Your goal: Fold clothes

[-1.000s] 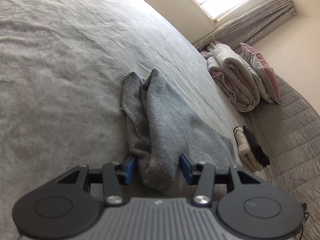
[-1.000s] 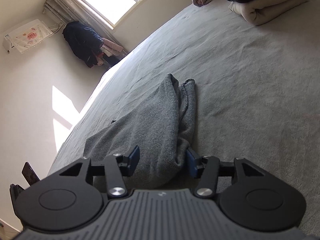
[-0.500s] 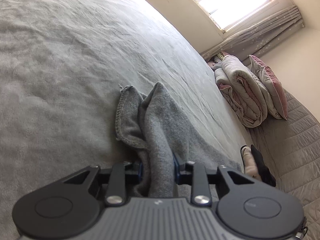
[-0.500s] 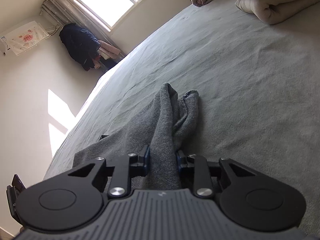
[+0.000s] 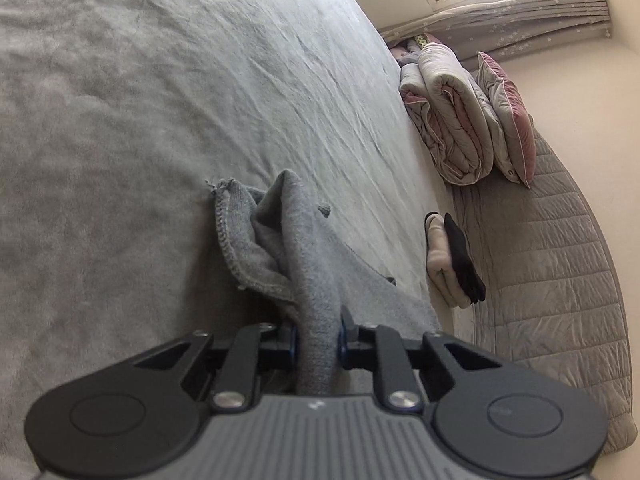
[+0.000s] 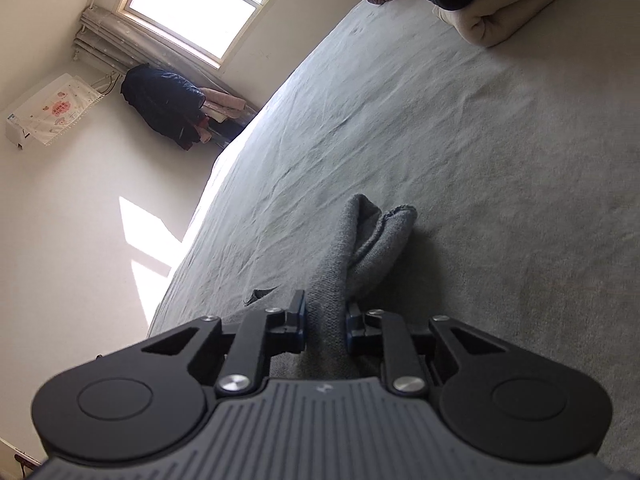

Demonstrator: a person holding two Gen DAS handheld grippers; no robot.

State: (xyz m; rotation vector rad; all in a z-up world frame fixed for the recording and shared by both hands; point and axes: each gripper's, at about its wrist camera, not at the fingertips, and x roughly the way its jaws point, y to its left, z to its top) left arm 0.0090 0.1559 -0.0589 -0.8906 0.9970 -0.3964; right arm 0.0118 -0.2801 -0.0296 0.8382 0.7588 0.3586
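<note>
A grey knit garment (image 5: pixel 280 232) lies bunched on the grey bed sheet (image 5: pixel 120 120). My left gripper (image 5: pixel 317 342) has its jaws closing and its blue pads press on a thick fold of that garment. In the right wrist view the same grey garment (image 6: pixel 360 240) runs forward from my right gripper (image 6: pixel 326 326), whose jaws are also closing and pinch another fold of it. Both held folds rise off the sheet, while the cuff ends (image 6: pixel 396 216) hang beyond the fingers.
A rolled quilt (image 5: pixel 448 120) and a pink pillow (image 5: pixel 508 112) lie at the head of the bed. A folded cream and black pile (image 5: pixel 452 260) sits near the quilted headboard (image 5: pixel 552 260). Dark clothes (image 6: pixel 164 104) hang by the window.
Both grippers went from open around the garment to pinched on its folds. The cloth now stands up narrower and is lifted from the sheet, and both views have swung.
</note>
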